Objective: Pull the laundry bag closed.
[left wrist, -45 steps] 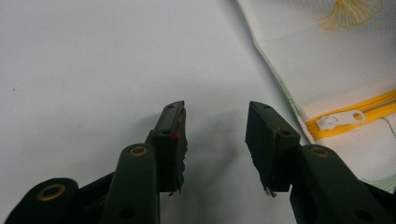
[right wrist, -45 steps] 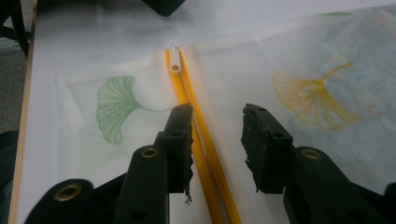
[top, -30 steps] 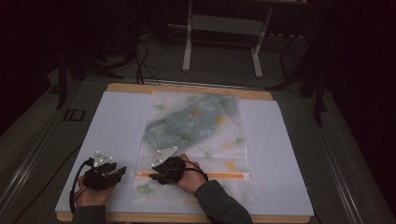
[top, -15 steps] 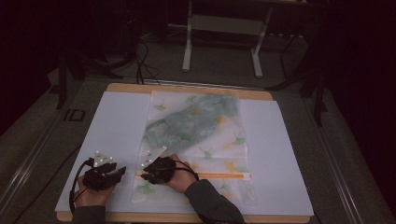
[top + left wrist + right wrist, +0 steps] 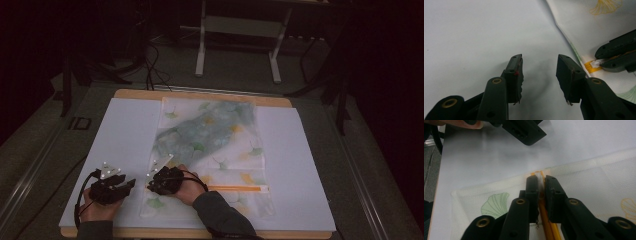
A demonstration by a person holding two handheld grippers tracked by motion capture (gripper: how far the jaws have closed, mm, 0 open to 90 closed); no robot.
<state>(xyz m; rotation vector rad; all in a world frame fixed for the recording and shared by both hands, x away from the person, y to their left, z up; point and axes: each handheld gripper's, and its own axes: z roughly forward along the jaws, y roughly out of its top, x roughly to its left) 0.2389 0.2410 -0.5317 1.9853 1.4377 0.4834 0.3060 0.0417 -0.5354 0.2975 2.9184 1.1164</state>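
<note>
Lower left of high view: left gripper (image 5: 129, 184) rests on white sheet (image 5: 120, 140), jaws wide, nothing between, just beside bag edge. Right of it: right gripper (image 5: 149, 187), jaws just closed narrow on white slider (image 5: 538, 175) at left end of orange zip (image 5: 240, 188). Zip runs rightward across patterned bag (image 5: 210, 150), toward lower centre-right of frame.

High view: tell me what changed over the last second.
The right gripper slid left along the orange zip strip to the bag's left edge; its jaws have just been closing onto the white slider. The left gripper, open, and the bag stayed put.
</note>
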